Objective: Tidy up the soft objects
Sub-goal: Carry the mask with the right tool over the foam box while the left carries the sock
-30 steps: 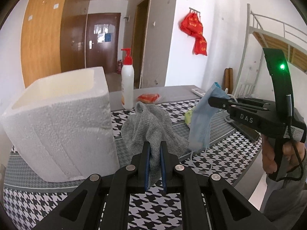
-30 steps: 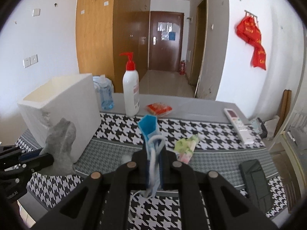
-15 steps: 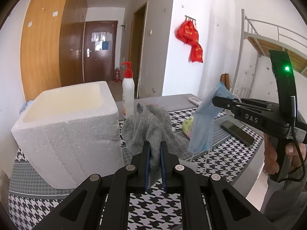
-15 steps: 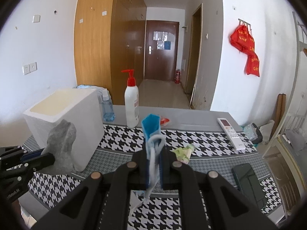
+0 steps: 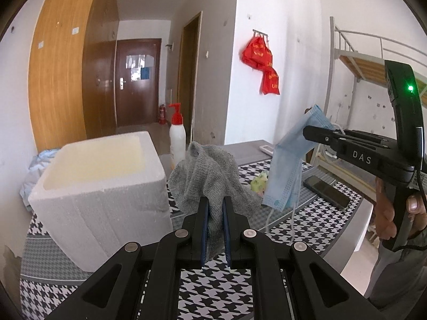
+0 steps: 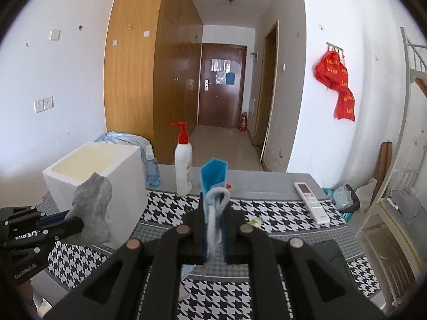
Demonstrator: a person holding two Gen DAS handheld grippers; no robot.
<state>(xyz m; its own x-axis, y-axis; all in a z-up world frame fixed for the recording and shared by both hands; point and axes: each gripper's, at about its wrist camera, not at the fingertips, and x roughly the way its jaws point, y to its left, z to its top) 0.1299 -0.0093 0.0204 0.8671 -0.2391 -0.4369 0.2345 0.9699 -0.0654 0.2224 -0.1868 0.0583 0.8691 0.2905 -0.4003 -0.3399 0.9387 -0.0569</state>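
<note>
I hold two soft things at this moment. My left gripper (image 5: 213, 213) is clamped on a grey knitted cloth (image 5: 210, 176), which hangs in the air just to the right of the white foam box (image 5: 106, 194), near its front corner and about level with its rim. My right gripper (image 6: 213, 226) is clamped on a blue face mask (image 5: 291, 168); the mask hangs with its ear loops loose, further right of the box than the cloth is, and both things are clear of the houndstooth table mat (image 5: 229, 288).

The foam box is open at the top. As far as I can see into it from the left wrist view, its inside is pale and I see nothing lying in it, though the bottom is partly hidden behind the near wall. So I judge the task is at an early or middle stage: the two soft things are picked up, but neither is put away yet. What is left, I think, is to carry them over the rim of the box and let them go inside.

On the mat to the right of the box a small greenish crumpled thing (image 5: 258, 182) lies; it may also be soft and may need collecting, but I cannot tell what it is. Behind the box stands a white pump bottle (image 6: 183, 170) with a red top, and further right lie a remote control (image 6: 311, 198) and a dark phone (image 5: 327, 192). These are hard things and I expect they stay where they are.
</note>
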